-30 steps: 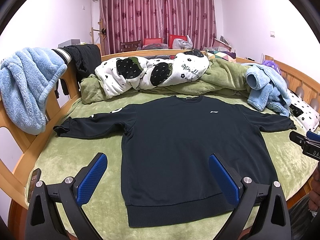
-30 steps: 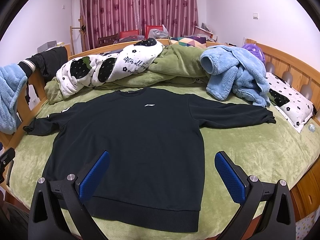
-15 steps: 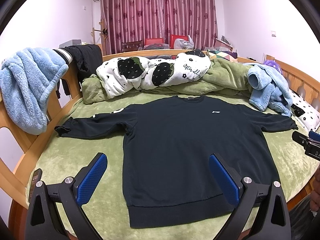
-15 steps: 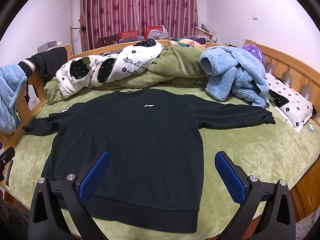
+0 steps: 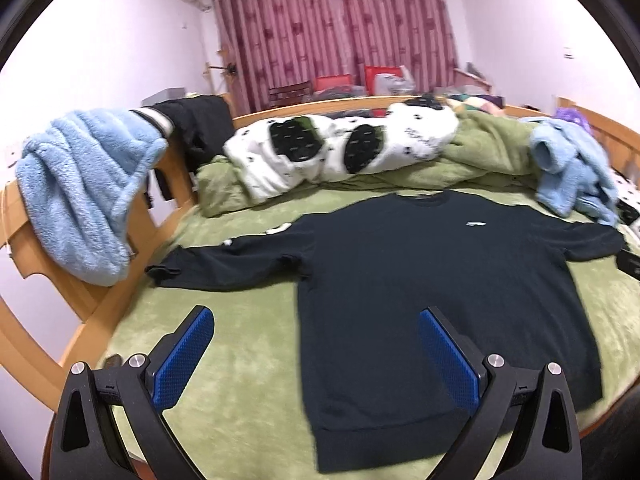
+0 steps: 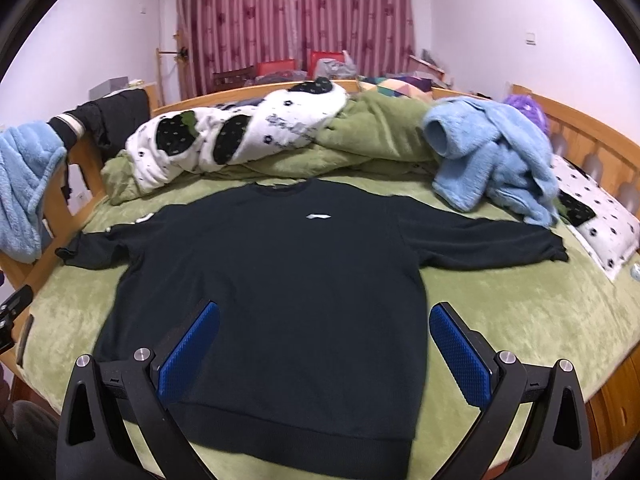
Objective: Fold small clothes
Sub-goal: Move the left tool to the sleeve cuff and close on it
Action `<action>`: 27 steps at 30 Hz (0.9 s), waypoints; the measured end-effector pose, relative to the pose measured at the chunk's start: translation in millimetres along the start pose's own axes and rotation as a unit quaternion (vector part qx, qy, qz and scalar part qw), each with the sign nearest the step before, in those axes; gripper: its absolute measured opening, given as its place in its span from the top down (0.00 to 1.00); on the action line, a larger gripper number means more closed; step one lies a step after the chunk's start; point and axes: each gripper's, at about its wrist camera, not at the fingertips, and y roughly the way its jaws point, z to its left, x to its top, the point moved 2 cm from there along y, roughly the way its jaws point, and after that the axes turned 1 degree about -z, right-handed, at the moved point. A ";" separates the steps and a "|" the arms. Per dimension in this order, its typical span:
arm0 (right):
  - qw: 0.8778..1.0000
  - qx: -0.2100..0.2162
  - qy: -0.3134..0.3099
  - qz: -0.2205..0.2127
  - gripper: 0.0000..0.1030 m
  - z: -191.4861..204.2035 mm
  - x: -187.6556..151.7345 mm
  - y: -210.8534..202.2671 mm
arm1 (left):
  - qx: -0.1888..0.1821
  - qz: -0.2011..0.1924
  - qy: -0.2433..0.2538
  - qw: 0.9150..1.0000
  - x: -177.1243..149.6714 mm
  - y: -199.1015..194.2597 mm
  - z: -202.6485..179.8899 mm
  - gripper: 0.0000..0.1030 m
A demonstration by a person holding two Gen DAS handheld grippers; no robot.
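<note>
A black long-sleeved sweatshirt [image 5: 420, 280] [image 6: 280, 280] lies flat, front up, on the green blanket [image 5: 240, 340] [image 6: 520, 312], both sleeves spread sideways and the hem nearest me. My left gripper [image 5: 316, 356] hangs open above the sweatshirt's left side and hem, blue pads wide apart, holding nothing. My right gripper [image 6: 324, 348] is open too, over the lower middle of the sweatshirt, nothing between its fingers. The left sleeve cuff [image 5: 164, 270] rests near the bed's left edge; the right cuff [image 6: 556, 248] lies by a pillow.
A white black-spotted quilt [image 5: 340, 152] [image 6: 240, 140] and green bedding are piled behind the collar. Light blue fleece [image 6: 492, 160] sits at the back right, another blue fleece [image 5: 80, 200] drapes the wooden bed frame [image 5: 48, 312] on the left. A spotted pillow [image 6: 600, 220] lies at right.
The left view has swung rightward and closer, so the sweatshirt sits further right in it. The right view has crept slightly forward. Both grippers stay open; the sweatshirt has not moved.
</note>
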 end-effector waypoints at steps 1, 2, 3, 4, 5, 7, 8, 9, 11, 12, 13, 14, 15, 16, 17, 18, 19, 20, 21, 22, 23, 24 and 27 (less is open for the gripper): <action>1.000 0.007 -0.001 0.003 0.00 3.6 4.4 4.5 | 0.008 0.004 -0.005 1.000 4.1 9.4 9.5 0.00; 1.000 0.011 -0.001 0.006 0.00 8.0 7.3 8.8 | 0.014 0.007 -0.011 1.000 7.1 18.3 18.3 0.00; 1.000 0.013 -0.001 0.009 0.00 13.1 11.0 15.7 | 0.021 0.009 -0.018 1.000 9.4 26.9 27.0 0.00; 1.000 0.015 -0.003 0.012 0.00 18.7 15.1 24.4 | 0.032 0.011 -0.027 0.999 11.4 38.9 39.1 0.00; 1.000 0.014 -0.006 0.016 0.00 24.5 18.7 34.2 | 0.043 0.012 -0.033 0.998 11.6 46.1 46.2 0.00; 1.000 0.003 -0.011 0.023 0.00 36.1 21.2 50.6 | 0.076 0.015 -0.051 0.996 12.7 71.7 69.7 0.00; 0.999 -0.009 -0.014 0.029 0.00 41.4 23.1 62.3 | 0.089 0.022 -0.060 0.994 12.7 91.0 84.4 0.00; 0.999 -0.019 -0.016 0.033 0.00 47.0 23.3 70.5 | 0.092 0.027 -0.065 0.993 11.5 102.3 93.8 0.00; 0.998 -0.036 -0.026 0.039 0.00 61.5 25.1 94.9 | 0.101 0.038 -0.078 0.991 9.7 132.6 115.6 0.00; 0.998 -0.038 -0.029 0.038 0.00 66.1 24.8 101.4 | 0.104 0.040 -0.083 0.990 8.4 143.0 123.4 0.00; 0.998 -0.038 -0.030 0.037 0.00 71.8 24.8 111.7 | 0.105 0.043 -0.089 0.990 6.6 152.9 130.5 0.00; 0.998 -0.039 -0.031 0.038 0.00 76.7 24.7 120.2 | 0.105 0.050 -0.098 0.988 3.8 166.1 138.0 0.00; 0.998 -0.036 -0.031 0.041 0.00 81.8 23.6 131.4 | 0.103 0.058 -0.107 0.987 0.9 181.3 146.4 0.00; 0.998 -0.027 -0.029 0.041 0.00 85.7 22.9 139.2 | 0.102 0.064 -0.111 0.986 -1.5 192.2 151.8 0.00; 0.999 -0.013 -0.027 0.044 0.00 89.7 21.5 148.3 | 0.106 0.076 -0.114 0.985 -5.6 210.1 158.7 0.00; 0.999 -0.007 -0.023 0.046 0.00 92.4 20.2 153.3 | 0.110 0.085 -0.114 0.984 -7.6 222.1 163.9 0.00; 0.999 -0.004 -0.014 0.049 0.00 93.9 18.7 161.8 | 0.113 0.093 -0.114 0.983 -10.2 234.1 169.3 0.00; 0.999 -0.003 -0.006 0.051 0.00 94.8 17.1 169.3 | 0.115 0.099 -0.115 0.982 -12.9 246.4 174.1 0.00; 0.999 -0.003 -0.003 0.052 0.00 96.4 16.3 173.6 | 0.117 0.103 -0.117 0.981 -15.8 258.9 179.1 0.00; 0.999 -0.002 -0.002 0.050 0.00 98.2 15.1 179.3 | 0.119 0.109 -0.119 0.980 -19.2 272.4 184.4 0.00; 0.999 -0.003 -0.003 0.049 0.00 100.4 13.9 184.1 | 0.120 0.111 -0.122 0.979 -21.0 280.0 187.8 0.00; 0.999 -0.002 -0.004 0.048 0.00 102.3 14.0 187.2 | 0.116 0.116 -0.128 0.978 -23.9 291.6 193.2 0.00; 0.999 0.000 -0.009 0.049 0.00 106.0 13.4 198.1 | 0.103 0.128 -0.146 0.976 -31.1 320.6 206.8 0.00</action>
